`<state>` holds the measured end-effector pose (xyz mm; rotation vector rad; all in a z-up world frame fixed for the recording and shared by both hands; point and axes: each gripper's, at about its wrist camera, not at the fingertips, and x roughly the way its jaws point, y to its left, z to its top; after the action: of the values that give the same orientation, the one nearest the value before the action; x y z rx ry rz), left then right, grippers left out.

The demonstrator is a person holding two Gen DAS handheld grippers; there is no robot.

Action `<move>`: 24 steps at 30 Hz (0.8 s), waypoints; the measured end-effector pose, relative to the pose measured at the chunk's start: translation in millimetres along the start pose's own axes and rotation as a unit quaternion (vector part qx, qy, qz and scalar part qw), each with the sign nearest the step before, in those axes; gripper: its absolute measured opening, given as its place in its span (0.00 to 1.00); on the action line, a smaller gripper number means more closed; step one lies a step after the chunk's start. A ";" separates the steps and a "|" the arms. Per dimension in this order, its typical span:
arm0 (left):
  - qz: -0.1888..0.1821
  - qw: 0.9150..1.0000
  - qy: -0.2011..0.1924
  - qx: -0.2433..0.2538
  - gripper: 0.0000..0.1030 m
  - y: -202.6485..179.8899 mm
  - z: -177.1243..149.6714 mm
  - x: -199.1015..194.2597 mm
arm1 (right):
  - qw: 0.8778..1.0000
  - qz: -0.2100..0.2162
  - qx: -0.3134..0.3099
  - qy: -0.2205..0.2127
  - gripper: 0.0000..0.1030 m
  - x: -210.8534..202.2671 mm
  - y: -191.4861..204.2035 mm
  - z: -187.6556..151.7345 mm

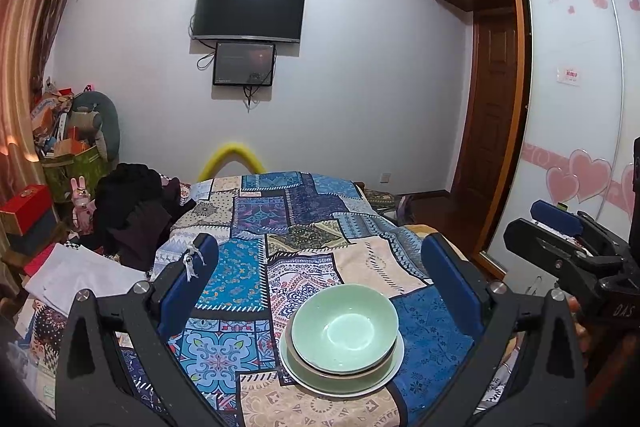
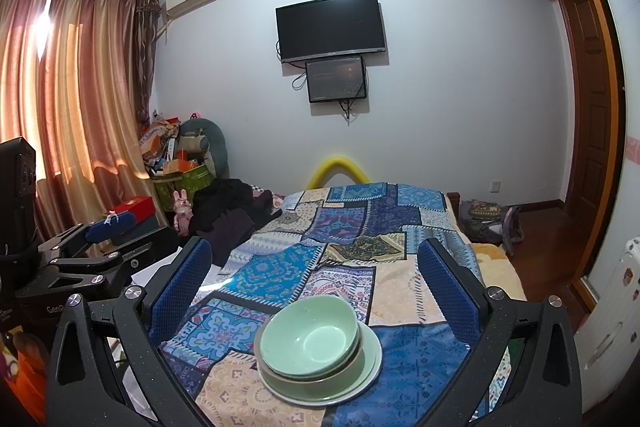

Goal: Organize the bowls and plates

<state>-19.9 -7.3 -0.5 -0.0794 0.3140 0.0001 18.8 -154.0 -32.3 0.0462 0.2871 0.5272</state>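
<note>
Green glazed bowls [image 1: 344, 331] nested on plate [image 1: 304, 379] near bed [image 1: 304, 227] foot edge | likely fragile, slippery; grip rims | left tongs [image 1: 320, 287], right tongs [image 2: 316, 287] wide, empty

"DAS" on right hand-held gripper [image 1: 560, 223]

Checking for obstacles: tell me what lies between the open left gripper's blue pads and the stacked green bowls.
Nothing but bare patchwork cloth separates the left gripper from the stacked green bowls, seen in the left wrist view.

Patchwork bedspread [image 1: 304, 227], wall television [image 1: 250, 9] (dark screen), curtains [image 2: 80, 87], wardrobe [image 1: 580, 107]
</note>
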 end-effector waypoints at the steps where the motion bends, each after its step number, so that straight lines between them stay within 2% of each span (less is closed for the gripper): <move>1: -0.001 1.000 0.000 0.000 1.00 0.0 -0.1 0.0 | 1.000 0.000 0.000 0.000 1.00 -0.1 0.3 0.0; 24: -0.028 0.999 0.019 0.007 1.00 -1.9 -0.2 7.6 | 1.000 0.000 0.001 0.009 1.00 6.1 0.9 0.1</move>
<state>-12.7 -9.3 -2.9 -0.0752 0.3506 -0.0585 23.5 -150.2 -33.6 0.0432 0.3058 0.5276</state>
